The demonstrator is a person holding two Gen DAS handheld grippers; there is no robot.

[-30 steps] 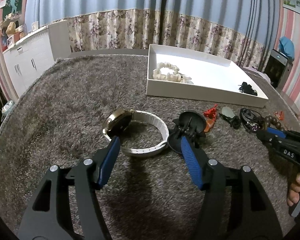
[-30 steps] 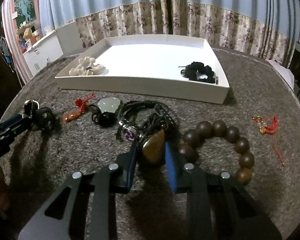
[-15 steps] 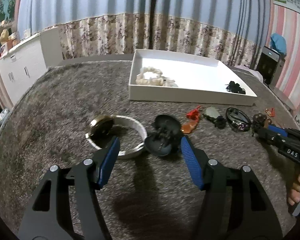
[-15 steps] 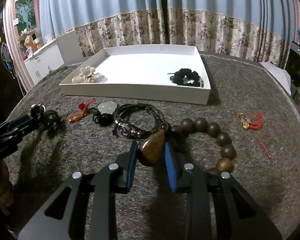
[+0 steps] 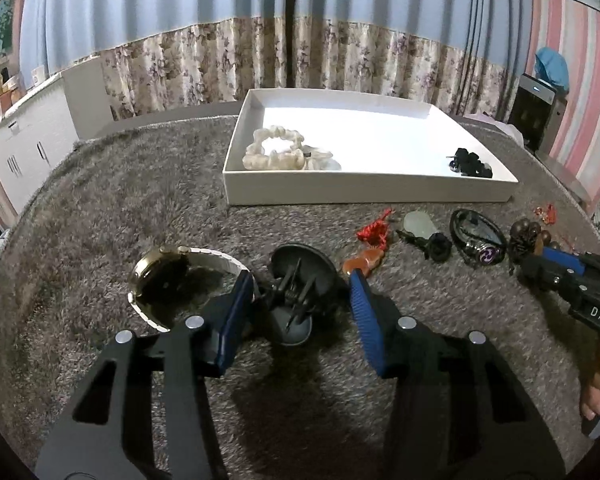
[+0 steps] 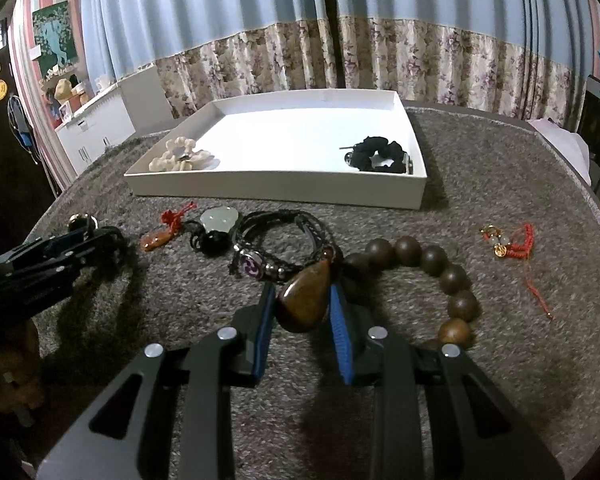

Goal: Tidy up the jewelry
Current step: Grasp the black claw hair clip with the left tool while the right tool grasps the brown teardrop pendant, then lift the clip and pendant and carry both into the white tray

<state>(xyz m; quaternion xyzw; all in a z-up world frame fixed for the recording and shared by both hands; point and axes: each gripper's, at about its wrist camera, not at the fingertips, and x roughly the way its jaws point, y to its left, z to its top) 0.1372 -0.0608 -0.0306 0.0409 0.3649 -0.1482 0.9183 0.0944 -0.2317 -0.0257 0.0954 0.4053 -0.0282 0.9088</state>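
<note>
My left gripper (image 5: 300, 300) is open around a black hair clip (image 5: 298, 300) lying on the grey carpet, jaws either side of it and apart from it. A white-strap watch (image 5: 168, 276) lies just left of it. My right gripper (image 6: 300, 304) is shut on a brown teardrop pendant (image 6: 304, 300) and holds it above the carpet, its cord trailing to the black cord bracelet (image 6: 276, 244). The white tray (image 6: 276, 186) behind holds a white bead bracelet (image 6: 180, 158) and a black scrunchie (image 6: 376, 154).
On the carpet before the tray lie an orange pendant with red knot (image 6: 160, 238), a pale jade pendant (image 6: 220, 218), a dark wooden bead bracelet (image 6: 432, 264) and a red-cord charm (image 6: 508, 242). A white cabinet (image 5: 24, 140) stands at far left.
My left gripper shifted right from the watch to straddle the black hair clip and narrowed somewhat. My right gripper lifted the brown pendant slightly up and back from the beads.
</note>
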